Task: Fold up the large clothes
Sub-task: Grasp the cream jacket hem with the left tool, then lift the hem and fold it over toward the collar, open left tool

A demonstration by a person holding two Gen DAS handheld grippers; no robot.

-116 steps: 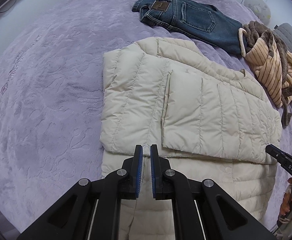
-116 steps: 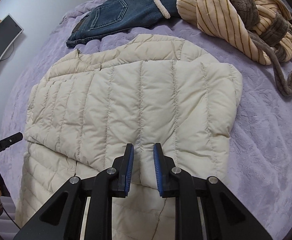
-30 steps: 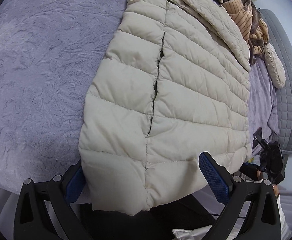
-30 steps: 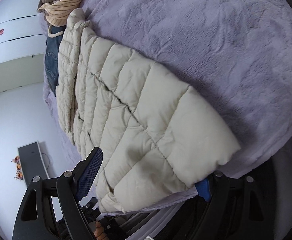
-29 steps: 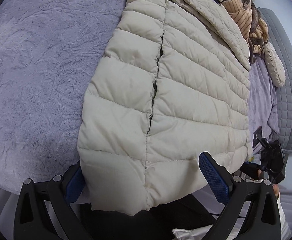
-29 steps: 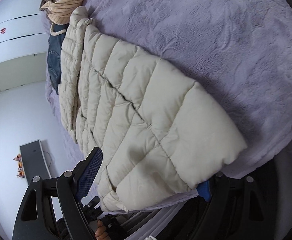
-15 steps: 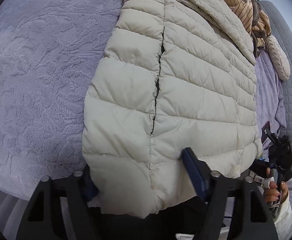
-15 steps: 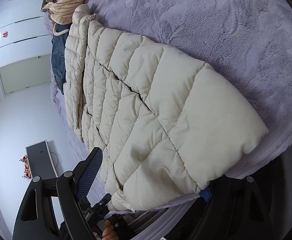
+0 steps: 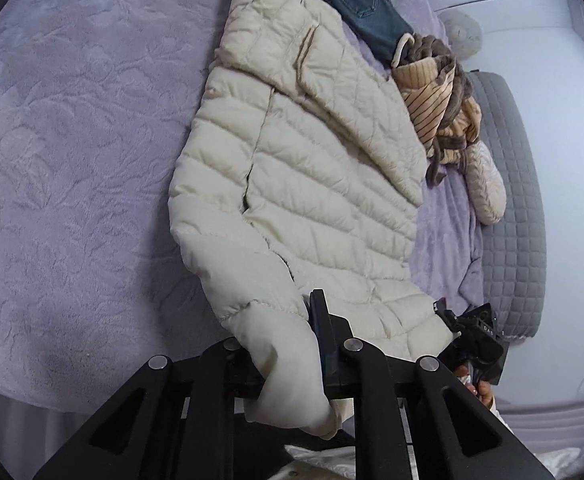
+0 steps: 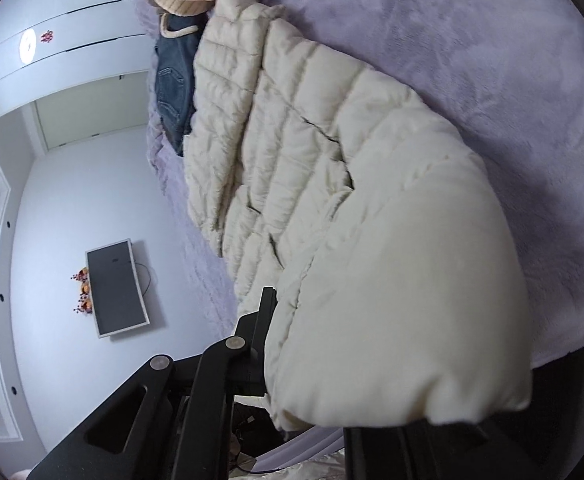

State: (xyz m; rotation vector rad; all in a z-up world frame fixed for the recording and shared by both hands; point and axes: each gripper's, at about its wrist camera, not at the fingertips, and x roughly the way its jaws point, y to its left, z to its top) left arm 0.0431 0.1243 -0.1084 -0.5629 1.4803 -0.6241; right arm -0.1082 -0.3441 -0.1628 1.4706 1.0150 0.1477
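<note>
The cream jacket [image 9: 311, 168] lies on the purple bed [image 9: 72, 140], its near hem lifted. The left gripper [image 9: 288, 344] is clamped on 1 hem corner; the right gripper [image 10: 311, 344] grips the other. It looks light, puffy and slippery, so deep bites at the corners seem safest

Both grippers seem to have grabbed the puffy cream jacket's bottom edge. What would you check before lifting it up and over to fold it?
1. Left gripper clamped on the jacket hem: ok.
2. Right gripper clamped on the hem: cannot tell; fabric hides one finger.
3. Sleeve folded in across the body: ok.
4. Landing area near the collar: not ok; jeans and striped robe lie against it.
5. Bedspread not caught in either grip: cannot tell.
</note>
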